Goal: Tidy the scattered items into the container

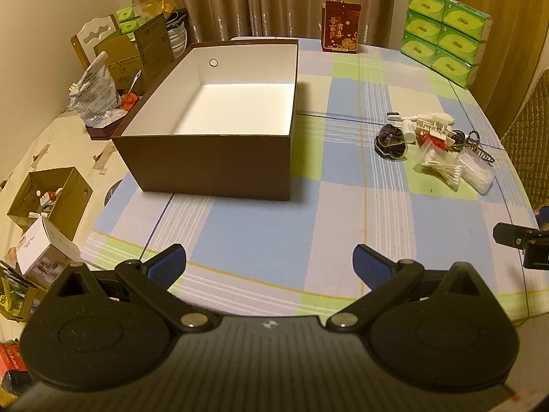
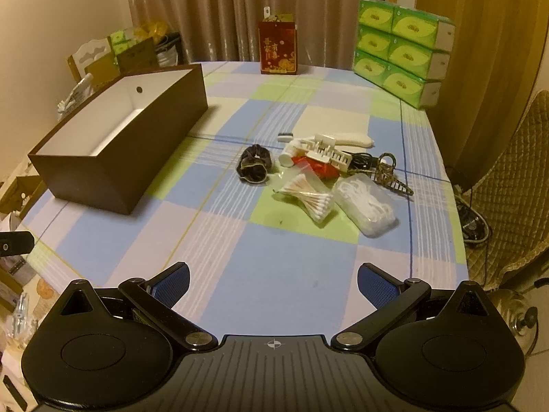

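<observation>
The left gripper (image 1: 269,264) is held with its blue-padded fingers (image 1: 168,264) spread wide and nothing between them, above the near edge of the checked tabletop (image 1: 260,226). The right gripper (image 2: 272,283) is likewise spread wide and empty, over the near edge further right.

The brown box (image 1: 206,158), white inside, is seen open-topped towards the left side of the tabletop, with nothing visible on its floor. The scattered items are gathered in a cluster near the right edge, well apart from the box: a dark scrunchie (image 2: 254,164), a bag of cotton swabs (image 2: 307,199), a clear packet of white pieces (image 2: 365,207), a white hair clip (image 2: 326,152), a white brush (image 2: 350,139) and a dark claw clip (image 2: 391,175).

A red carton (image 2: 277,49) and stacked green tissue packs (image 2: 398,51) are stood along the far edge.
</observation>
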